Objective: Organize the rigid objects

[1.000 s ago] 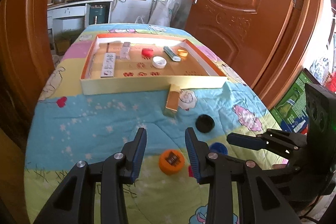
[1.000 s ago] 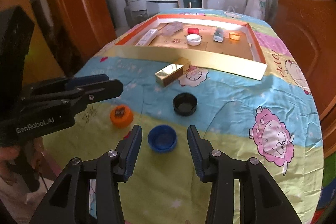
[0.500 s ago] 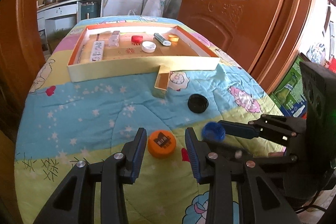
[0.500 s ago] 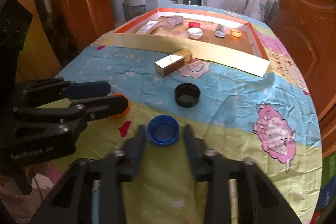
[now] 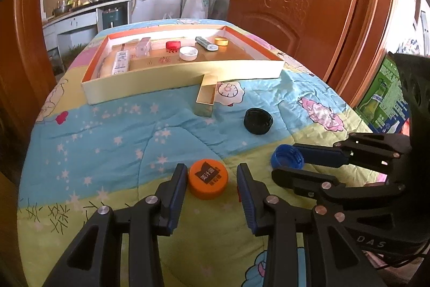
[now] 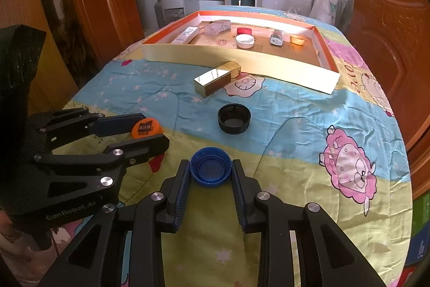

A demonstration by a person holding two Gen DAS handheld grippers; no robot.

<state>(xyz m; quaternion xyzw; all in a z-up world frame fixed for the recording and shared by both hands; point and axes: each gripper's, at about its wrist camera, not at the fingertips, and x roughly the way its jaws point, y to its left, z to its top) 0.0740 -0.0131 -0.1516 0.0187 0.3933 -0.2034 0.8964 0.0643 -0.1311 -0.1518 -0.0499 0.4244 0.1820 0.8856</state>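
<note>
Straddling the orange cap (image 5: 208, 179), the left gripper (image 5: 211, 175) stands open, its fingers to either side of the cap without touching it; the cap lies flat on the patterned quilt (image 5: 113, 141), logo up; just to the right, the right gripper (image 6: 210, 170) is closed on the blue cap (image 6: 210, 170), both pads pressed to its rim, hollow side up; ahead of that gripper the black cap (image 6: 234, 118) sits on the quilt, well apart from it; farther ahead lies the gold box (image 6: 217, 78), one end close to the near wall of the shallow tray (image 6: 242, 58); inside the tray rest a white cap (image 6: 244, 41) and a red cap (image 6: 244, 31).
</note>
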